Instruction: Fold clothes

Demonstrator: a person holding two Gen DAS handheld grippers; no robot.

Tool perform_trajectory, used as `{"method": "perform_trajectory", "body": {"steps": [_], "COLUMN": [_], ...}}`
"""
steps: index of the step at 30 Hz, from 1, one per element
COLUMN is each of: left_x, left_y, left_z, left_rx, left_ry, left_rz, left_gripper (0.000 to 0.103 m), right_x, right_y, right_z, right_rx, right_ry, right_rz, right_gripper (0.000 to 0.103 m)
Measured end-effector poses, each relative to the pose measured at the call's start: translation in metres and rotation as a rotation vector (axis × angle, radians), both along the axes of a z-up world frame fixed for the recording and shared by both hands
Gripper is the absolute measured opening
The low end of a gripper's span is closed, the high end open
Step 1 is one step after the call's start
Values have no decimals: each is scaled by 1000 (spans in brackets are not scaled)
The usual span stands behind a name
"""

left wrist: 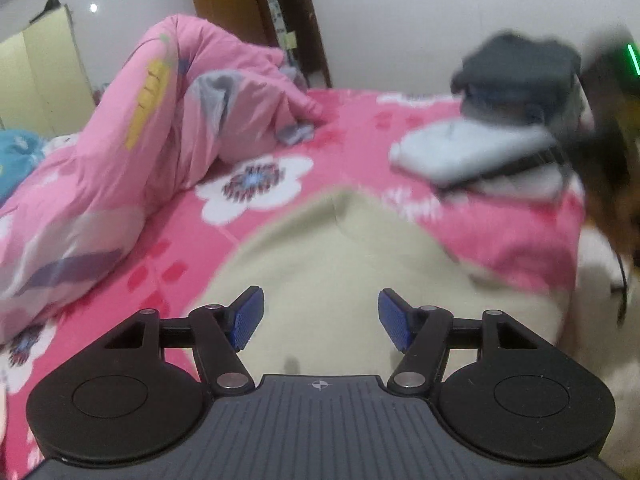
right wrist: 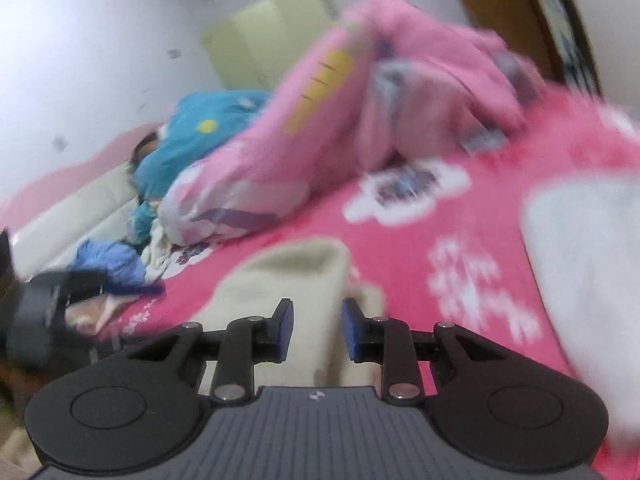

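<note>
Spread wide, the left gripper [left wrist: 321, 319] is hovering over a cream garment [left wrist: 340, 264] lying near the bed's front edge, holding nothing. On the right gripper [right wrist: 317, 330] the jaws are standing narrowly apart with a raised fold of that soft, fleecy cloth between them; contact is unclear through blur. A bunched pink quilt [left wrist: 120, 152] is crowding the far left of the pink floral sheet [left wrist: 320, 128], folded grey clothes [left wrist: 480, 152] are stacking toward the right edge.
</note>
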State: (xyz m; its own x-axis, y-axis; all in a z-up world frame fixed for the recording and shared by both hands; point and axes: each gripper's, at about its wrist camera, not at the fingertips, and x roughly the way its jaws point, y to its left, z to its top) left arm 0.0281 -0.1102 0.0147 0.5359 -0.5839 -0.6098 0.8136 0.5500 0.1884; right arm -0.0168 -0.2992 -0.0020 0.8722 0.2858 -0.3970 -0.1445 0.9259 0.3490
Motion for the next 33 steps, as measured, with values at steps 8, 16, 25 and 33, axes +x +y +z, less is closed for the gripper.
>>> {"method": "perform_trajectory", "body": {"steps": [8,16,25,33], "left_x": [-20,-24,-30,-30], "left_y": [10,14,17,20], "left_z": [-49,-51,-54,-56], "left_rx": [-120,-158,-167,-200], "left_ry": [67,76,60,73], "left_rz": [118,126,118,121], "left_gripper": [63,63,63,63], "right_x": [39,87,133,122], "right_y": [20,4,-12,11], "right_z": [-68,-68,-60,9], "right_rx": [-220,-163,-121,-194], "right_ry": [168,209,233,70], "right_rz": [17,-7,-44,26], "right_gripper": [9,11,14,14]}}
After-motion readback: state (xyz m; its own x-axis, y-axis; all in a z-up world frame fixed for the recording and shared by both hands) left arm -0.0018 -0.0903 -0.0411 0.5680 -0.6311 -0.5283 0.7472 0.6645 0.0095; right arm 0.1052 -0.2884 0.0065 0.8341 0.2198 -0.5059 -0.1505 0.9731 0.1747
